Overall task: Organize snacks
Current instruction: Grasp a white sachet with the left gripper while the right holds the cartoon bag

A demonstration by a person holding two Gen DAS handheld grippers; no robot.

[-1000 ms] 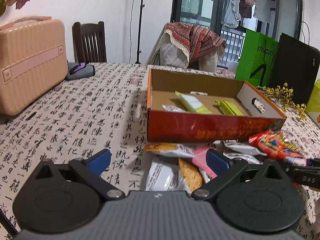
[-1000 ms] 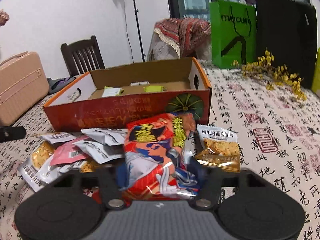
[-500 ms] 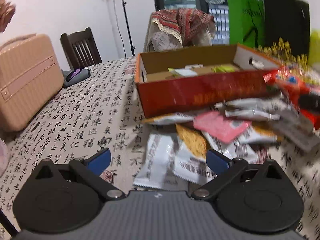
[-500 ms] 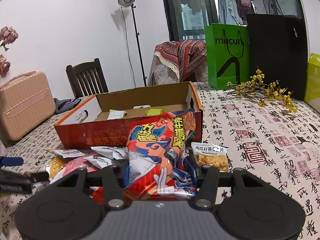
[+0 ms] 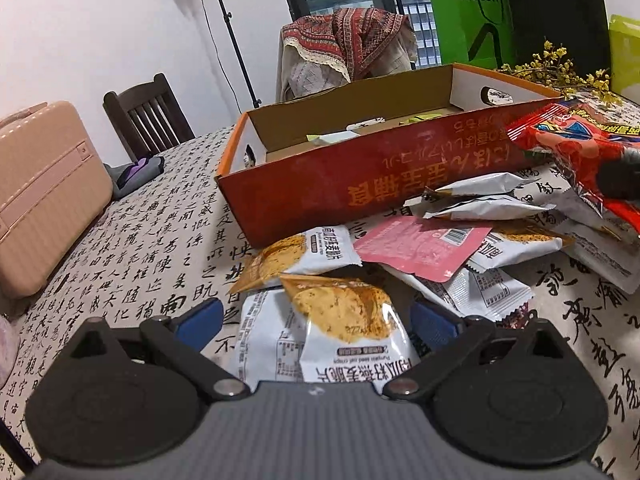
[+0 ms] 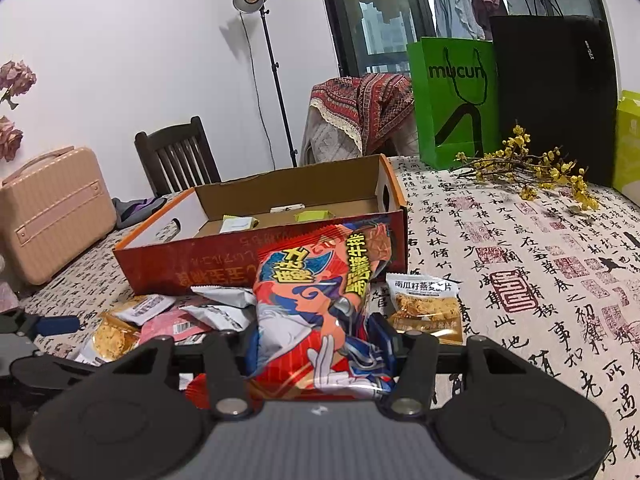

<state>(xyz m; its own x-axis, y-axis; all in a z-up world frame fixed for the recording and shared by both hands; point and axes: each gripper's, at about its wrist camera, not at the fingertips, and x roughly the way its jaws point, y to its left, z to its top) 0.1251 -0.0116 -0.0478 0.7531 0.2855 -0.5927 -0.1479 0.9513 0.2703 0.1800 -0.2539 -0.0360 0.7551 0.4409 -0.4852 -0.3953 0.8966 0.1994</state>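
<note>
Calligraphy-print bench (image 6: 520,280) carries a cardboard box (image 6: 280,264) at frame centre. Right hand-held gripper (image 6: 316,344) clamps a red snack bag (image 6: 320,304); left hand-held gripper (image 5: 316,320) spread wide around a crisp packet (image 5: 344,320), pads apart from it.

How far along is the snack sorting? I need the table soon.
Early stage. Done: only a few small packets lie inside the orange cardboard box. In hand: the right gripper is clamped on a big red snack bag; the left gripper, open, straddles a pumpkin-seed crisp packet. Left: most of the pile, including the pink packet, still sits on the table.

Snack packets (image 5: 420,248) lie heaped on the table (image 5: 152,248) before the box (image 5: 360,184), suitcase (image 5: 44,196) left.
</note>
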